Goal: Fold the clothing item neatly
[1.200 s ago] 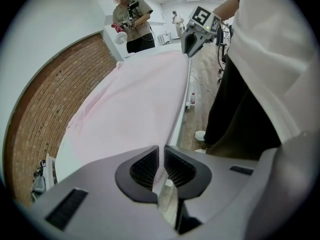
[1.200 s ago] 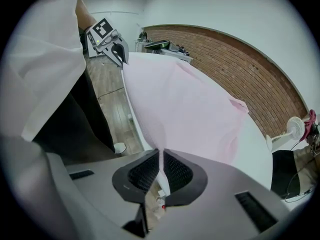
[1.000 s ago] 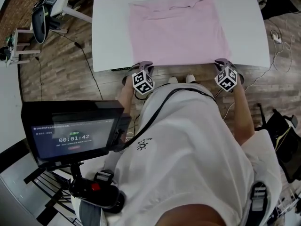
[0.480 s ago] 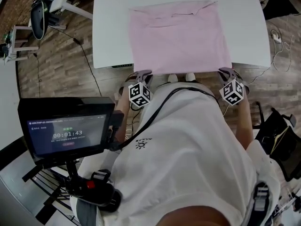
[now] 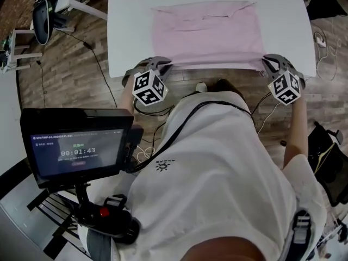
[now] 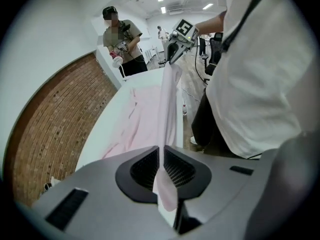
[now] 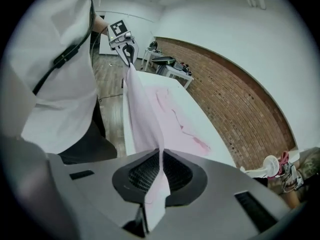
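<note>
A pink garment (image 5: 204,31) lies spread on the white table (image 5: 128,31). Its near hem is lifted off the table's front edge and stretched taut between my two grippers. My left gripper (image 5: 159,67) is shut on the hem's left corner, and pink cloth (image 6: 165,186) sticks out between its closed jaws. At the right corner my right gripper (image 5: 270,63) is shut on the cloth (image 7: 157,184) the same way. In the left gripper view the right gripper (image 6: 175,46) shows at the far end of the hem. The right gripper view shows the left gripper (image 7: 126,46) likewise.
A monitor on a stand (image 5: 79,145) sits at my lower left. A chair and a frame (image 5: 43,20) stand on the wooden floor left of the table, and cables (image 5: 321,42) lie to its right. Beyond the table's end stands a person (image 6: 122,39), by the brick wall (image 6: 55,129).
Both grippers have risen from below the table's front edge and moved apart and forward. The near hem came up with them, so less cloth shows flat on the table.
</note>
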